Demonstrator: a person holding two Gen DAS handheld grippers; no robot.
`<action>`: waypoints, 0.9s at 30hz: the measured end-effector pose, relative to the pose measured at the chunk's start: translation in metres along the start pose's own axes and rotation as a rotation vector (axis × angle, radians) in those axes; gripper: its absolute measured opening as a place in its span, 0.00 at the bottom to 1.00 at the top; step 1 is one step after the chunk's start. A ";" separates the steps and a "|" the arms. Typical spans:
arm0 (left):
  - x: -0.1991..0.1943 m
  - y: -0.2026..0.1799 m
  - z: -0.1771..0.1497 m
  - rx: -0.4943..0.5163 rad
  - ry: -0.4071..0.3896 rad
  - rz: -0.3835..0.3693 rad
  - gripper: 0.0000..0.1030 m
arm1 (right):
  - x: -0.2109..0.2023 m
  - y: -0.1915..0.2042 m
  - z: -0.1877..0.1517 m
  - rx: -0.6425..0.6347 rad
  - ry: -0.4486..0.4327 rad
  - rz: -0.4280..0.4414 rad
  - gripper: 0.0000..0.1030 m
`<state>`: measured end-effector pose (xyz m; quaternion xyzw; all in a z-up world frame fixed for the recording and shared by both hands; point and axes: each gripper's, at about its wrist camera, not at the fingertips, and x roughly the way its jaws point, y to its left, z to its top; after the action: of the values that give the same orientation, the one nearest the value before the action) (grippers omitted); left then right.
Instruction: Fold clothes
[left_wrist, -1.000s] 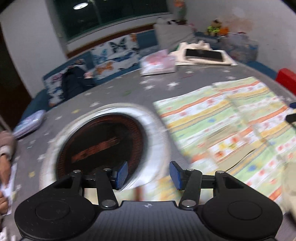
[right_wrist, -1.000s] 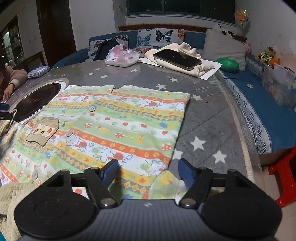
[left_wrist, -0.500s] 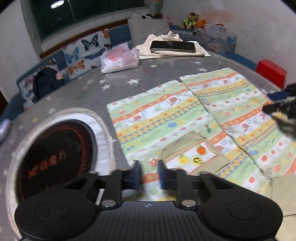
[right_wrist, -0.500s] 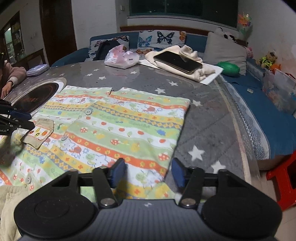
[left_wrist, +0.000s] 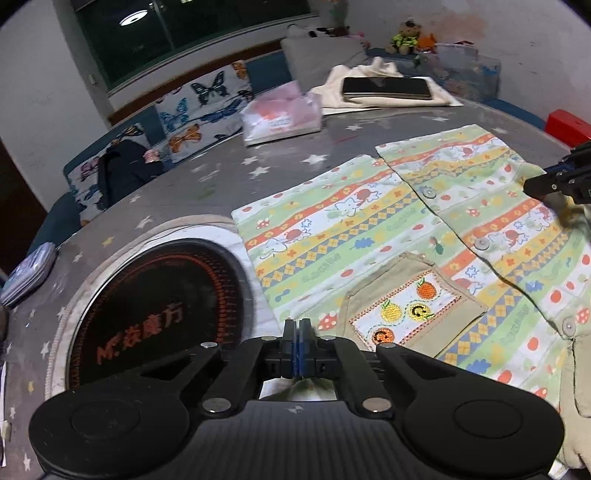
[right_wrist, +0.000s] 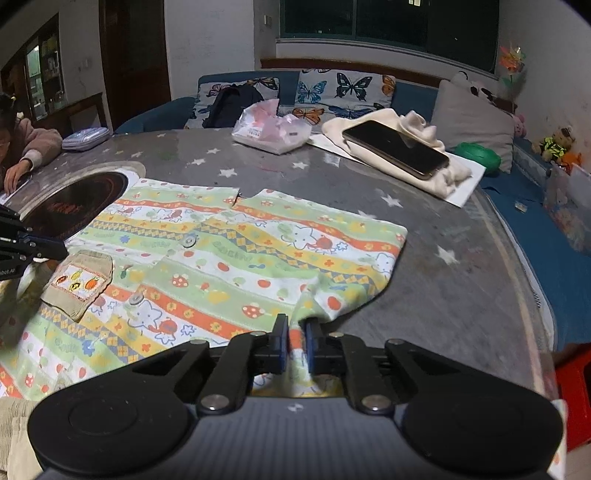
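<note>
A child's striped button shirt (left_wrist: 388, 236) (right_wrist: 236, 258) with a tan fruit pocket (left_wrist: 410, 306) (right_wrist: 79, 280) lies flat on the grey star-print table (right_wrist: 424, 288). My left gripper (left_wrist: 299, 332) is shut on the shirt's near left edge, beside the hotplate. My right gripper (right_wrist: 296, 341) is shut on the shirt's near right edge, and the cloth bunches up between its blue pads. Each gripper shows at the edge of the other's view: the right gripper (left_wrist: 554, 181) and the left gripper (right_wrist: 33, 251).
A round black hotplate (left_wrist: 159, 314) is set in the table left of the shirt. Farther back lie a pink plastic bag (right_wrist: 271, 129), and a phone (right_wrist: 395, 147) on folded cream cloth. A person's hand (right_wrist: 14, 177) rests at the far left. A red stool (right_wrist: 572, 387) stands to the right.
Both grippers went from open to shut on the shirt's near edge. The left gripper swung right from over the hotplate to the shirt. The right edge of the shirt now lifts and bunches.
</note>
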<state>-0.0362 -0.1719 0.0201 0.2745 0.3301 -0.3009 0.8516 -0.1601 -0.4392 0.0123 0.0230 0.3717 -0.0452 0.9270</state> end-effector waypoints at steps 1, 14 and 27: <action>0.002 0.003 0.000 0.003 0.004 0.014 0.01 | 0.004 0.002 0.003 0.010 -0.005 0.004 0.09; 0.001 0.023 0.003 -0.051 0.007 0.012 0.13 | -0.023 -0.005 -0.008 0.067 -0.067 -0.044 0.42; -0.062 -0.053 -0.003 0.030 -0.104 -0.192 0.44 | -0.076 -0.098 -0.057 0.301 -0.070 -0.327 0.51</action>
<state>-0.1116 -0.1852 0.0491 0.2382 0.3057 -0.3996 0.8307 -0.2637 -0.5271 0.0227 0.0992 0.3274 -0.2505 0.9057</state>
